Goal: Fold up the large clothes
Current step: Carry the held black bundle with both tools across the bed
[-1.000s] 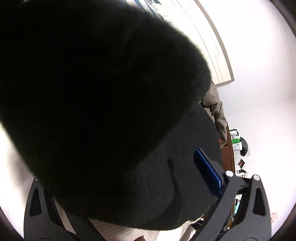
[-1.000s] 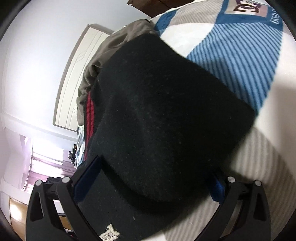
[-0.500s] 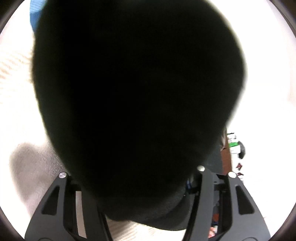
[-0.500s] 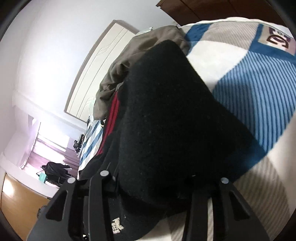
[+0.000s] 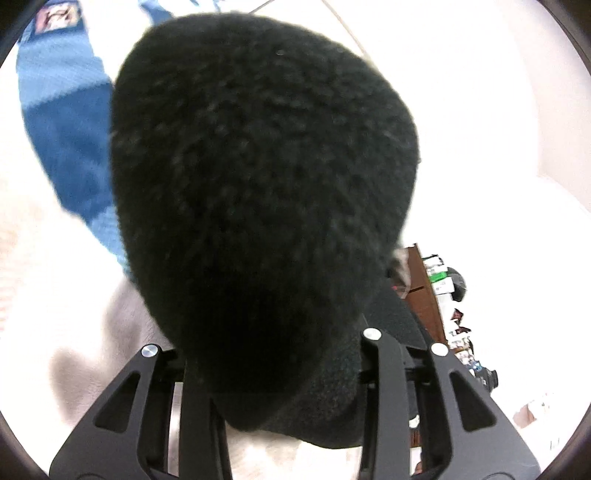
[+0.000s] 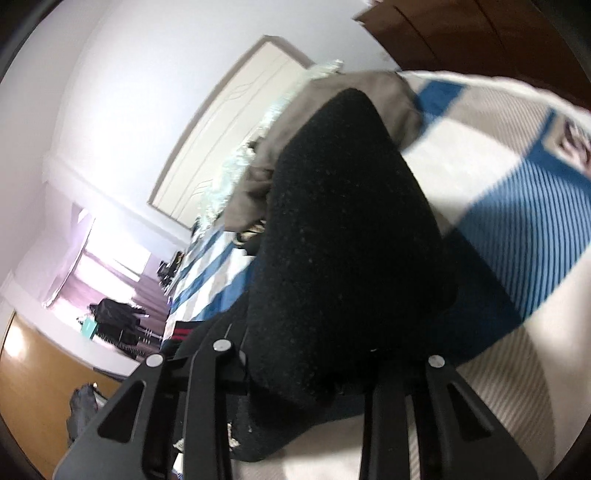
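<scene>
A black knitted garment [image 5: 266,192] fills most of the left wrist view, bunched up between the jaws of my left gripper [image 5: 280,373], which is shut on it. The same black garment [image 6: 343,258] rises as a fold in the right wrist view, pinched by my right gripper [image 6: 295,373], also shut on it. Both hold the cloth lifted above a bed with a blue, white and beige striped blanket [image 6: 524,236]. The fingertips of both grippers are hidden in the fabric.
A brown garment [image 6: 354,96] lies heaped behind the black one on the bed. A dark wooden headboard [image 6: 461,29] is at top right, a white door [image 6: 229,122] at left. A cluttered wooden shelf [image 5: 428,291] stands at right.
Both grippers have closed from open onto the black garment and lifted it. The views have tilted, showing more of the blanket on the left and more of the room on the right.
</scene>
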Motion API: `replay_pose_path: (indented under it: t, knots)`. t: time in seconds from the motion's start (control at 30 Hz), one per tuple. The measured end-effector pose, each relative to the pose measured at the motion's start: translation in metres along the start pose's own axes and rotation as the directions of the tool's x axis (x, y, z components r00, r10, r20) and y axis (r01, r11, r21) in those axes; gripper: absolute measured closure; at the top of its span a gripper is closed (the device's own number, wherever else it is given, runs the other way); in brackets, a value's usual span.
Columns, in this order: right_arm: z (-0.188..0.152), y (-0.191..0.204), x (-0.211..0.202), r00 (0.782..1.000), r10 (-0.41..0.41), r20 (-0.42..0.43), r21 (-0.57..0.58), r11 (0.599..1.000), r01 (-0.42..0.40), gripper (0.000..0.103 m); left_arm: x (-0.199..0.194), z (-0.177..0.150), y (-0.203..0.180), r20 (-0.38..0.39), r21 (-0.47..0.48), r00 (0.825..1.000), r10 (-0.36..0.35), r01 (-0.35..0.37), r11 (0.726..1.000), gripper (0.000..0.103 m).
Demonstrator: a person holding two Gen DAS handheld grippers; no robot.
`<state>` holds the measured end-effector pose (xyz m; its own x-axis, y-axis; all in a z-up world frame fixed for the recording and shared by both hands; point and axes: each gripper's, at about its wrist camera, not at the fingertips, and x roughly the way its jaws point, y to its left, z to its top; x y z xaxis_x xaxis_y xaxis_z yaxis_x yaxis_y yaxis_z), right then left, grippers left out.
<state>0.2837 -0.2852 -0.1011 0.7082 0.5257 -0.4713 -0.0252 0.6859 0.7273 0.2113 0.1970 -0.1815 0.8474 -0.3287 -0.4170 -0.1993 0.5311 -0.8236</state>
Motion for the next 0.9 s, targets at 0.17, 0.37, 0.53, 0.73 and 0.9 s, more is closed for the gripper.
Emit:
replay_pose_path:
  t: [0.17,0.37,0.53,0.73,0.9]
  knots:
    - [0.011,0.061,-0.011,0.999,0.033,-0.007,-0.067,0.997,-0.033,0.072,-0.036,0.028,-0.021,0.004,0.010,0.999,-0.042,0.042,0.999,0.071]
    - [0.001,0.154,0.002,0.995,0.094,-0.041,-0.152,0.983,-0.099,0.072,-0.092,0.075,-0.018,0.053,0.002,0.997,-0.054,0.054,0.999,0.071]
    - [-0.021,0.232,0.037,0.982,0.162,-0.095,-0.203,0.963,-0.179,0.072,-0.164,0.124,0.002,0.137,0.022,0.990,-0.037,0.034,0.999,0.071]
    - [-0.072,0.353,0.112,0.949,0.237,-0.207,-0.279,0.916,-0.290,0.072,-0.264,0.208,0.047,0.278,0.032,0.960,0.043,-0.054,0.998,0.071]
    - [-0.127,0.441,0.197,0.898,0.282,-0.337,-0.290,0.877,-0.384,0.073,-0.329,0.276,0.086,0.386,0.015,0.909,0.156,-0.175,0.984,0.071]
